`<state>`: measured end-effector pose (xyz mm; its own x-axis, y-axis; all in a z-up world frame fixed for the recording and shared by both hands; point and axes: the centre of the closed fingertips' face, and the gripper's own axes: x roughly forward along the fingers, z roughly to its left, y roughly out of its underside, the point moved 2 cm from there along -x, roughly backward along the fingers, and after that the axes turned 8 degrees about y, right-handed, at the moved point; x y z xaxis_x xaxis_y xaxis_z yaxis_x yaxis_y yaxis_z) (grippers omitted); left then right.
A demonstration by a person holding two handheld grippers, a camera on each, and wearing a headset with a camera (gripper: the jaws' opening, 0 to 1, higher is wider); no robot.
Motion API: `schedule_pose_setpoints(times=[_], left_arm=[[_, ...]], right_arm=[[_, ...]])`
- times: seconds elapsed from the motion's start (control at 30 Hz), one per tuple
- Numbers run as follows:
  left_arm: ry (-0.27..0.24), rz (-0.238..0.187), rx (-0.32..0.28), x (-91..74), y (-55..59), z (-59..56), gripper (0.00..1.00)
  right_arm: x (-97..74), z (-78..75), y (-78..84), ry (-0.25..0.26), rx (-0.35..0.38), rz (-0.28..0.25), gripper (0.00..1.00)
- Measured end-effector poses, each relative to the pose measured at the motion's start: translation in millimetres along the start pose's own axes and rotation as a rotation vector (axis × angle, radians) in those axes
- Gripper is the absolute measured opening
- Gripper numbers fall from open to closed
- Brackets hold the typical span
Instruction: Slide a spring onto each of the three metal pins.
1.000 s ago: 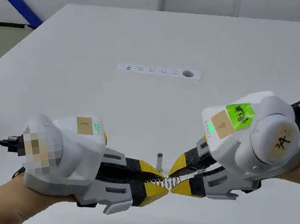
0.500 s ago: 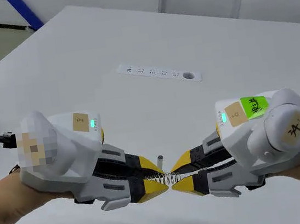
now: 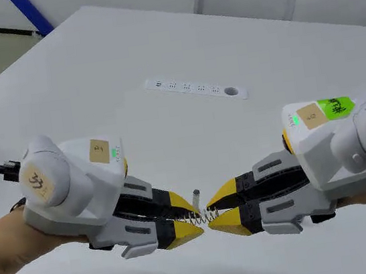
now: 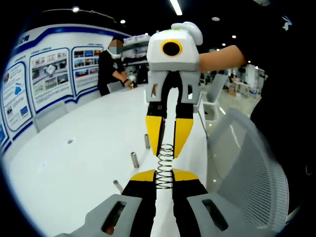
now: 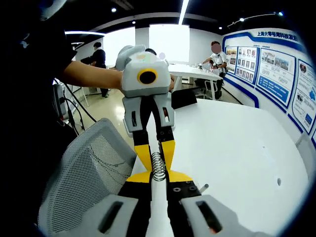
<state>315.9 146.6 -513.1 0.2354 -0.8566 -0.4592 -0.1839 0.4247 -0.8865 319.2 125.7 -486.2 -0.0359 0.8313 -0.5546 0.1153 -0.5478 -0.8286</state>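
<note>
a spring (image 4: 165, 165), likely light and bendy, hangs over the worktop (image 3: 94, 74), each end pinched by the fingers of my left gripper (image 3: 199, 221) and right gripper (image 3: 211, 218) (hold it gently, near one end).

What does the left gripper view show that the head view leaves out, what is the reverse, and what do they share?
Left gripper view: three metal pins standing on the white table, and a person at its far end. Head view: a white power strip beyond the tongs. Shared: one pin, and the spring held between the left tongs and the right tongs, each shut on one end.
</note>
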Motion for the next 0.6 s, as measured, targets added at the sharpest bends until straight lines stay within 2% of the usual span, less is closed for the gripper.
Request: schedule_pose_setpoints(times=[0.27,0.6], left_arm=[[-0.006,0.013,0.003,2.7,0.5,3.2,0.1],[-0.017,0.002,-0.002,1.7,-0.1,4.8,0.1]], right_arm=[[2.7,-1.7,-13.6,0.008,0.018,-0.039,0.11],[7.3,-2.3,-22.0,0.01,0.033,-0.066,0.11]])
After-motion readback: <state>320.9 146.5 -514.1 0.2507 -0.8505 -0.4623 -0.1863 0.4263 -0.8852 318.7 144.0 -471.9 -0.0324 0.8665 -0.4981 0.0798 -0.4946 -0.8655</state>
